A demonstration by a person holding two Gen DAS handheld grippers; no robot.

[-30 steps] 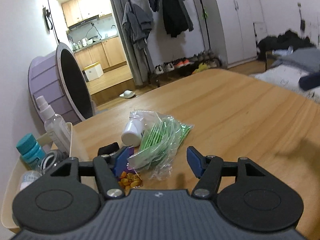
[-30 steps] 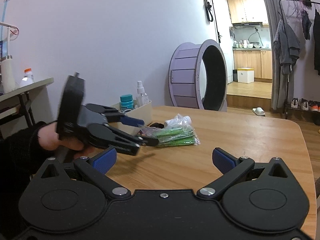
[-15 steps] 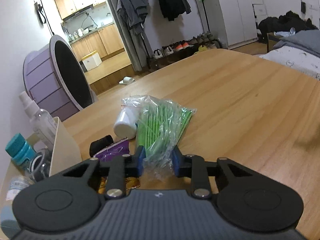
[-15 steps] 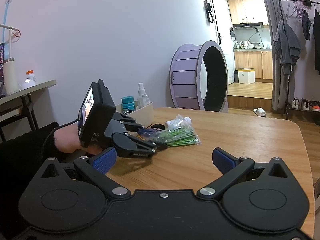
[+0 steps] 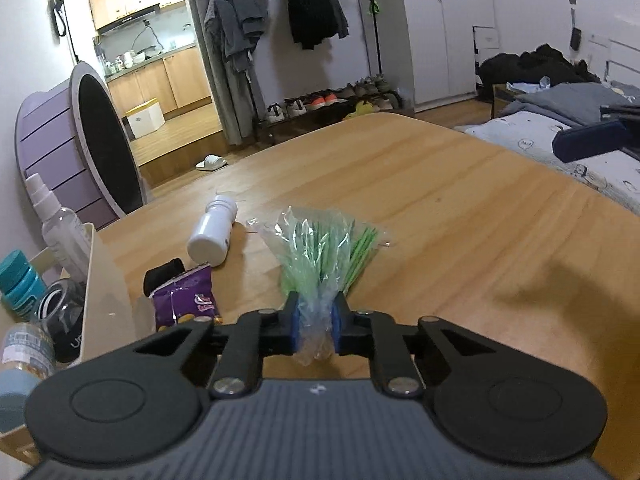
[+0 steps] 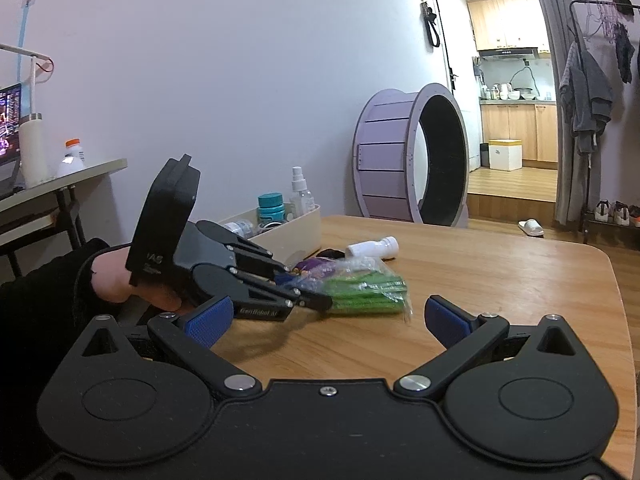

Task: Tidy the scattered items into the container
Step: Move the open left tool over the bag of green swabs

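The left gripper [image 5: 314, 326] is clamped on the near end of a clear plastic bag of green sticks [image 5: 326, 248], its two blue pads pressing the crumpled film between them; the rest of the bag fans out ahead of the fingers and lies on the light wooden table [image 5: 460, 216]. From the right wrist view the same left gripper [image 6: 320, 300] reaches in from the left, held by a hand [image 6: 120, 276] in a black sleeve, with the bag of green sticks [image 6: 366, 290] at its tips. Just left of the left gripper's fingers lies a purple snack packet [image 5: 184, 304], with a small black object [image 5: 164, 276] touching its far side, and a white plastic bottle [image 5: 212, 230] lies on its side ahead and to the left. Further left stands the cream rectangular container [image 5: 106, 280], already holding a clear spray bottle [image 5: 60, 224], a teal-capped jar [image 5: 20, 280] and other small items. The right gripper [image 6: 326, 320] hovers with its blue-padded fingers spread wide and nothing between them, the bag just ahead of it; the cream container [image 6: 292, 230] sits beyond the bag, to the left.
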